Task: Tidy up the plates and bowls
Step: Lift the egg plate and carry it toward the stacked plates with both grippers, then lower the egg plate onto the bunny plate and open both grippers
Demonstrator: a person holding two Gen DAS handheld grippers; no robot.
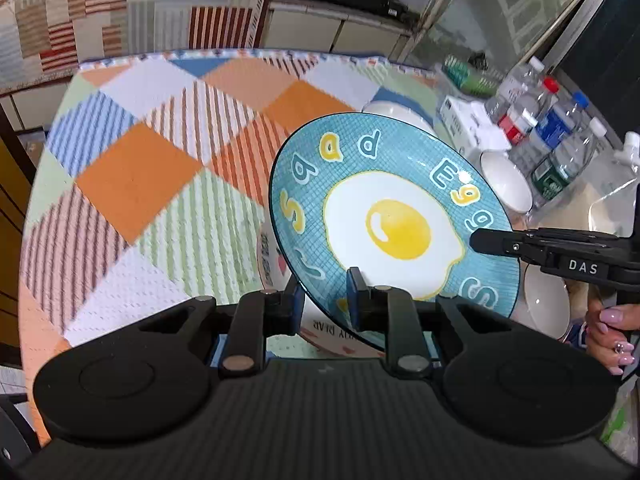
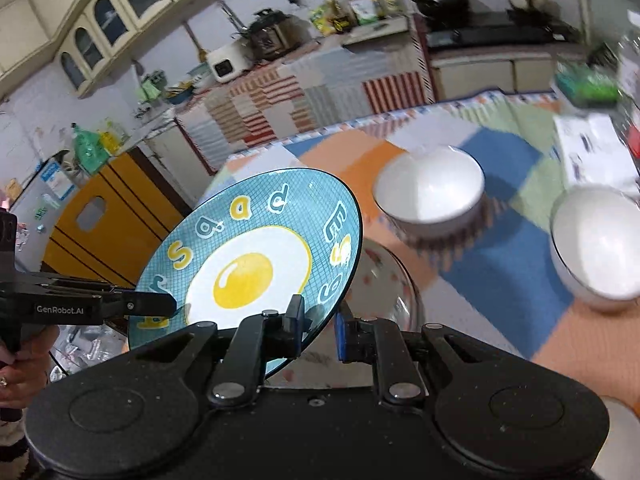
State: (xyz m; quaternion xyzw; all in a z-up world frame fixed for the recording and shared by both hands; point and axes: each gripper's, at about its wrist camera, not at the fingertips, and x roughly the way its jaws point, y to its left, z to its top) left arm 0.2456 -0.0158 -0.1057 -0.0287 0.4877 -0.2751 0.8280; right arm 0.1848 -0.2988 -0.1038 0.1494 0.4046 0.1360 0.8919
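A blue plate with a fried-egg picture is held in the air, tilted, above the checked table. My left gripper is shut on its near rim. My right gripper is shut on the opposite rim of the blue plate; it shows in the left wrist view as a black arm on the plate's right edge. Under the plate sits a white plate with a bear print. White bowls stand on the table.
The table has a checked cloth. Several water bottles and a white box stand at its right side. More white bowls sit near the bottles. A kitchen counter runs behind.
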